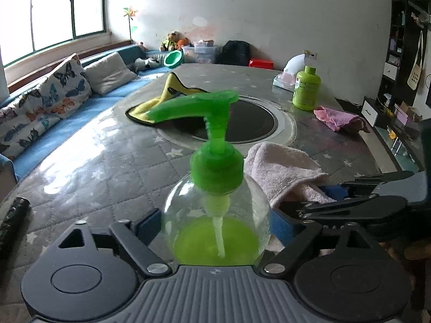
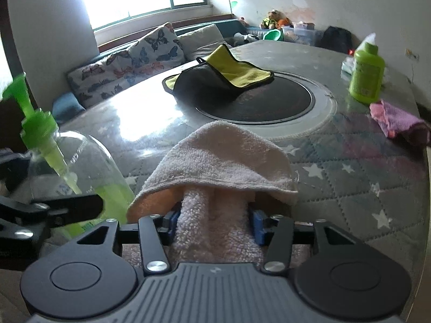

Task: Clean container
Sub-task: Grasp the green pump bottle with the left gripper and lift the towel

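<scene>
Fingers of the left gripper [image 1: 215,228] clench the pump bottle [image 1: 216,215]; right gripper [image 2: 214,215] pinches a towel [image 2: 223,156] beside the bottle, seemingly mid-wipe; next, press towel onto glass.

Pump bottle [image 1: 216,215] sits near edge of worktop [image 1: 107,167], between left gripper [image 1: 215,231] jaws. Towel [image 2: 223,158] just right of it, in right gripper [image 2: 212,223]. Round inset plate [image 1: 250,123] beyond; folded cloth [image 1: 164,99] on its far-left rim. Capped bottle [image 1: 306,87] far right, small crumpled cloth [image 1: 339,117] just nearer.

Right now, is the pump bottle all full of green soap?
No, the green soap only fills the bottom part of the clear pump bottle.
</scene>
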### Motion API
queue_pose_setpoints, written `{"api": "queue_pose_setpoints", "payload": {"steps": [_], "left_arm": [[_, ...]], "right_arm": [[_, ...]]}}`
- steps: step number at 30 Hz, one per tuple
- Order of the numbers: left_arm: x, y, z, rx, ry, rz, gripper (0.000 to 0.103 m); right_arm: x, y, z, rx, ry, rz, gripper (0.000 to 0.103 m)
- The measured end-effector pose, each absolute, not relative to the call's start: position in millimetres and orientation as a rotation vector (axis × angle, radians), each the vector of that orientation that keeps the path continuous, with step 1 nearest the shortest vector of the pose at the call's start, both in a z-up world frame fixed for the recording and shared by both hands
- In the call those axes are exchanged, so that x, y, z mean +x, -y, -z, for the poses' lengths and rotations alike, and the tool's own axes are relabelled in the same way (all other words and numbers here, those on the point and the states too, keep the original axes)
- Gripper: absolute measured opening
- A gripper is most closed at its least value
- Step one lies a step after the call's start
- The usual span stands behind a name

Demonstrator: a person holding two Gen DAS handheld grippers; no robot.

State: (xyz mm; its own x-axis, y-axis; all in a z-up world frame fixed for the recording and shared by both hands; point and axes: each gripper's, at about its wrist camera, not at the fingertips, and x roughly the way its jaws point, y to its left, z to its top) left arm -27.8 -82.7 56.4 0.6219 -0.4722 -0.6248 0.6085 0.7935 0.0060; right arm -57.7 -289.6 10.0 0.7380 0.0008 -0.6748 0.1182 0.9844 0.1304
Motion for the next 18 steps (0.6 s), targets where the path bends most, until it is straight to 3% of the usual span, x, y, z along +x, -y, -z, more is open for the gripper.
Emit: {"api": "queue_pose_setpoints", "payload": {"steps": [7, 10, 18], "left_arm": [[-38.0, 71.9, -60.4, 0.229, -0.630, 0.648, 0.092], [-40.6, 69.5, -59.9, 0.226, -0.634, 0.670, 0.083], [-43.9, 68.8, -58.0, 0.246, -0.613, 0.695, 0.082]], "right_arm": [[-61.8, 295.5, -16.3, 0.235, -0.717, 0.054, 0.031], [-64.5, 304.3, -23.0, 0.298, -0.704, 0.034, 0.029], [-86.8, 318.6, -79.9, 0.489, -0.534, -0.132, 0.029]]}}
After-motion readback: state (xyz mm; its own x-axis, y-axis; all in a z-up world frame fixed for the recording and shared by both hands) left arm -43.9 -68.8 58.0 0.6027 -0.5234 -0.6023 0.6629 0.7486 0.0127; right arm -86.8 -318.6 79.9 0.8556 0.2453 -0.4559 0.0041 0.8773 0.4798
